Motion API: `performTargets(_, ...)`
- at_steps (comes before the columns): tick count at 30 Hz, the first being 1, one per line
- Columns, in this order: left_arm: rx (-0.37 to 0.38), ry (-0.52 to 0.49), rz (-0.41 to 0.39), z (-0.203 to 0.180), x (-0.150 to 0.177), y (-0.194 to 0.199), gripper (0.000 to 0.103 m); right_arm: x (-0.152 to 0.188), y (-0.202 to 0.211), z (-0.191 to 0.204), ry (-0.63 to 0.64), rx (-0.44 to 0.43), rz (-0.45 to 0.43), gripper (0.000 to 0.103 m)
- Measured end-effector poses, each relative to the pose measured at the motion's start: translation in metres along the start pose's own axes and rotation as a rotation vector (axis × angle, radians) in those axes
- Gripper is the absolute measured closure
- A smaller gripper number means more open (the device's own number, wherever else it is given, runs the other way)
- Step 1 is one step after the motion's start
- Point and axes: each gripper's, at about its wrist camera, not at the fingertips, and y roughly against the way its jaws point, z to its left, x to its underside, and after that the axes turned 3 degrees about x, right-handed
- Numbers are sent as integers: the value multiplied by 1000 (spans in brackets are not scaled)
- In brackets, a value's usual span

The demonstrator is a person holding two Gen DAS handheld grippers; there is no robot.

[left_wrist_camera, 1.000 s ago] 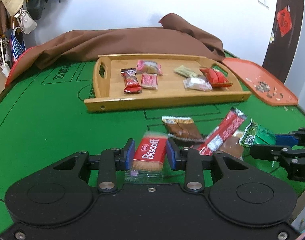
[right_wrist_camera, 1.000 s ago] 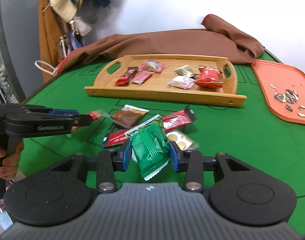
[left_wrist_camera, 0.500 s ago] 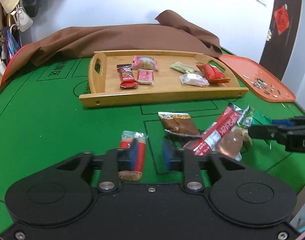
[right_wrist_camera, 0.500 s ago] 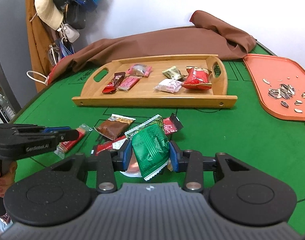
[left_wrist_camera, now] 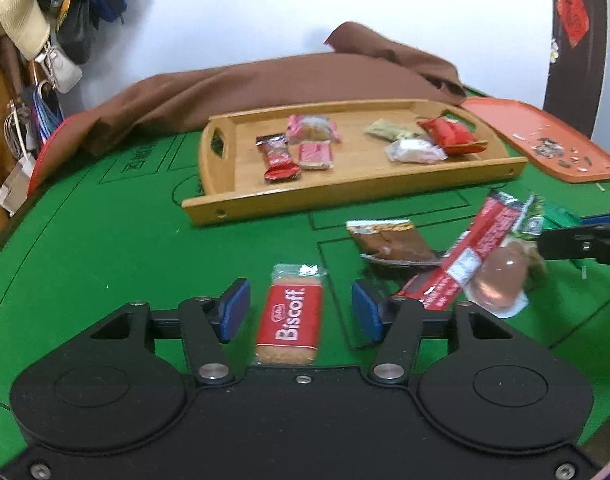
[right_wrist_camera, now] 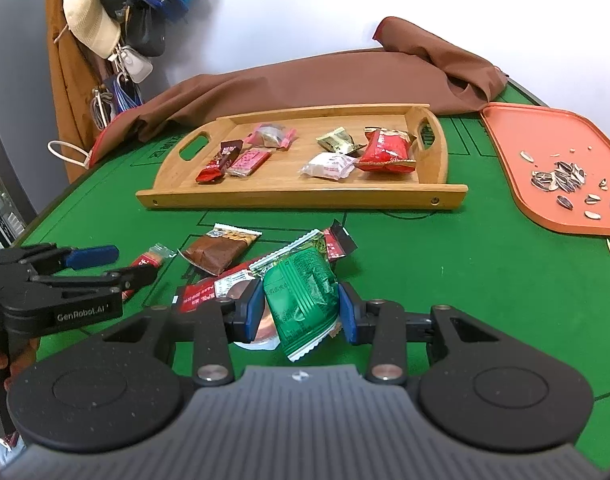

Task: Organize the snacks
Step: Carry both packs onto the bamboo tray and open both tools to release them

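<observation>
A red Biscoff biscuit packet (left_wrist_camera: 289,322) lies flat on the green felt between the jaws of my left gripper (left_wrist_camera: 300,300); the jaws are opening and their blue pads stand clear of it on both sides. My right gripper (right_wrist_camera: 301,308) is shut on a green snack packet (right_wrist_camera: 301,292), held just above a pile of loose snacks. In the right wrist view the left gripper (right_wrist_camera: 117,266) is at the left, the Biscoff packet (right_wrist_camera: 151,258) beneath it. The wooden tray (left_wrist_camera: 345,192) beyond holds several snacks.
A brown packet (left_wrist_camera: 389,240), a long red packet (left_wrist_camera: 477,252) and a jelly cup (left_wrist_camera: 501,276) lie in the pile. An orange tray (right_wrist_camera: 545,140) with sunflower seeds sits at the right. A brown cloth (left_wrist_camera: 285,84) lies behind the wooden tray. Bags and hats hang at the left.
The left gripper, which gripped the Biscoff packet a second ago, has let it go and spread its jaws; the packet now lies flat on the felt. The right gripper keeps its green packet.
</observation>
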Motion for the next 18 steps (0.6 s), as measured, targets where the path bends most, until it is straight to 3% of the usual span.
performTargets(3,23,51,43,7,1,-10,51,0,-1,-1,-4,1,0,59)
performTargets(6,50,49,45,9,0,-9,72,-1,-1,-2,-6,3,-1,59)
performTargets(13,100,81,59,10,-3,-1,73,-4,1,-2,-8,4,-14,59)
performTargets(18,86,59,-2,9,-19,13,72,-13,4,-1,1,7,-32,59)
